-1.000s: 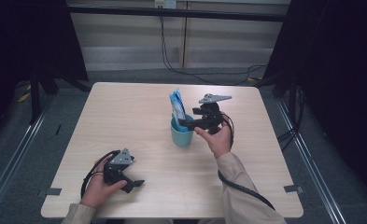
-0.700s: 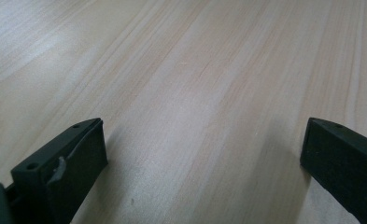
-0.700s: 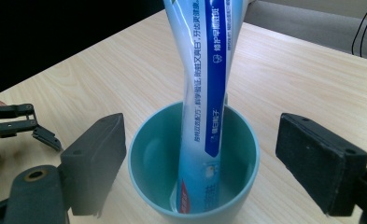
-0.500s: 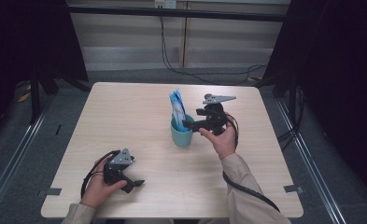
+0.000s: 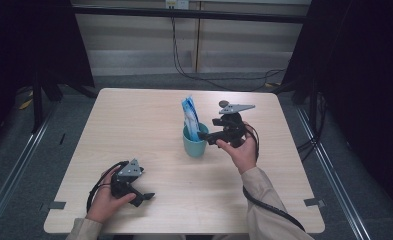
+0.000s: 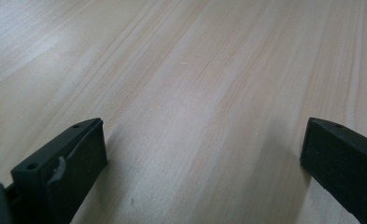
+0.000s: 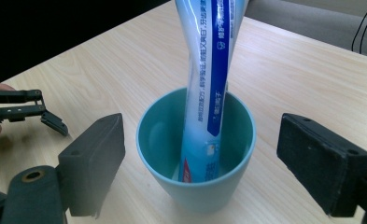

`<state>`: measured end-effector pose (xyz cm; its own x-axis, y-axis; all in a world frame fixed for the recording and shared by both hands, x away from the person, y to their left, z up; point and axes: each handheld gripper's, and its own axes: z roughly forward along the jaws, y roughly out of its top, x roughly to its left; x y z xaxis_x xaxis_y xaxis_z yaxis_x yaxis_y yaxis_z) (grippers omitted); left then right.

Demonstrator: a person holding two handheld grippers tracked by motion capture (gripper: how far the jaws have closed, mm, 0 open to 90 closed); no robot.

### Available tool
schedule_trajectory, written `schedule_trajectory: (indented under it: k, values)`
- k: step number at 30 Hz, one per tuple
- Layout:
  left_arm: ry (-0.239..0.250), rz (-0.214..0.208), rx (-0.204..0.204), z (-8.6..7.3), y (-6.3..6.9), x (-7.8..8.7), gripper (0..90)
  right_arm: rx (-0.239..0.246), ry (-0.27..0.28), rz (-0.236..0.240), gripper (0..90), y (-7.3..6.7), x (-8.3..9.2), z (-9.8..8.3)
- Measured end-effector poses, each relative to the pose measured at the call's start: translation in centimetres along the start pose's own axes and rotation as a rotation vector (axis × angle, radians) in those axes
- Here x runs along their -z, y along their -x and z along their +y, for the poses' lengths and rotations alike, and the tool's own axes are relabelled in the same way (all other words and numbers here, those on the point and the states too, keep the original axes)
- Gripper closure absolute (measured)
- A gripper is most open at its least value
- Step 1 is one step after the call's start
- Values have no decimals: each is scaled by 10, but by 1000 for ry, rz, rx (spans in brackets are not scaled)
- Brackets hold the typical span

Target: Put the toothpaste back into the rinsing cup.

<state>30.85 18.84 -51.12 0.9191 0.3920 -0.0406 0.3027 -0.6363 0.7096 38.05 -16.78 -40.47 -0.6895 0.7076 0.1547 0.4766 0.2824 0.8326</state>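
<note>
The left tongs (image 5: 134,192) rest wide open and empty on the near desk (image 5: 134,120), while the right tongs (image 5: 210,137), also wide open, have drawn back slightly from the cup (image 5: 194,145), leaving the tube (image 5: 190,116) standing inside, seemingly placed.

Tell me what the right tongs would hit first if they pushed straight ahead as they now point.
Most likely the teal plastic cup holding the blue-and-white toothpaste tube. The right tongs are open, and the cup sits centred between the jaws just ahead, so its near wall would come first, though depth is hard to judge.
</note>
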Motion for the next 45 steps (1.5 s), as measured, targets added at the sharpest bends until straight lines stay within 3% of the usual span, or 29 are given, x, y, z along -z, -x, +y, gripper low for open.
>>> schedule_trajectory:
  k: [45]
  values:
    - [0,0,0,0,0,0,0,8,-9,28,149,8,32,-28]
